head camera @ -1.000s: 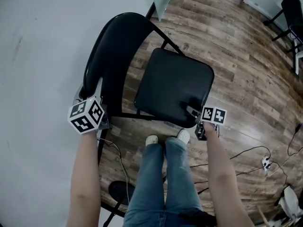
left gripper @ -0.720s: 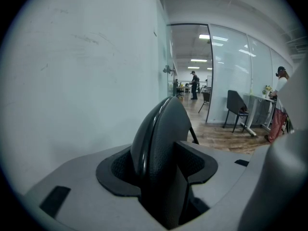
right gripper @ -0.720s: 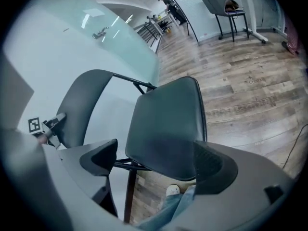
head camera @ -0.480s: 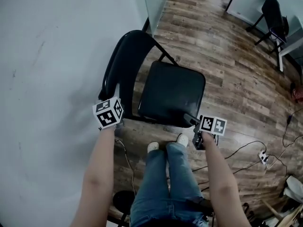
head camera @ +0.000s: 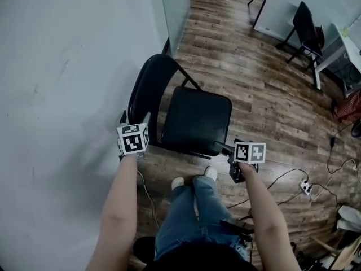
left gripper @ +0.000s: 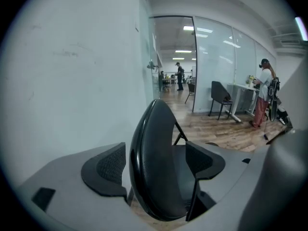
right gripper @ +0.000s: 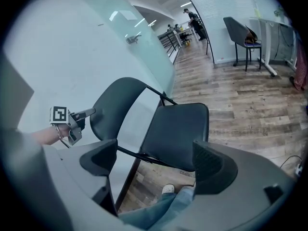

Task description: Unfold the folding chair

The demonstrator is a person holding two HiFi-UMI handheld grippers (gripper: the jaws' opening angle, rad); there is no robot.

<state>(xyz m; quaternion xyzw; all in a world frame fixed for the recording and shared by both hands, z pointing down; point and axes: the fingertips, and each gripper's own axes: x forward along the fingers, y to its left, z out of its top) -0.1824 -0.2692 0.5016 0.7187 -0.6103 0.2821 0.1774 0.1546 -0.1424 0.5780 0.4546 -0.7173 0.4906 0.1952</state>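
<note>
The black folding chair stands unfolded on the wood floor by the white wall, its seat (head camera: 197,120) level and its backrest (head camera: 144,89) upright. My left gripper (head camera: 144,121) is at the backrest's near end. In the left gripper view the backrest (left gripper: 156,172) stands edge-on between the pads (left gripper: 103,170), and the jaws are opening off it. My right gripper (head camera: 221,148) hangs open just off the seat's front corner with nothing between its fingers. The right gripper view looks down on the seat (right gripper: 180,134), the backrest (right gripper: 113,105) and the left gripper (right gripper: 83,114).
My legs and white shoes (head camera: 194,179) stand right in front of the chair. Cables and a power strip (head camera: 305,187) lie on the floor at right. Another black chair (head camera: 304,24) and a white desk (head camera: 338,44) stand at the far right. People (left gripper: 264,95) stand beyond the glass partition (head camera: 176,4).
Both hands have risen. The right gripper has lifted away from the seat's front corner. The left gripper stays at the backrest's end.
</note>
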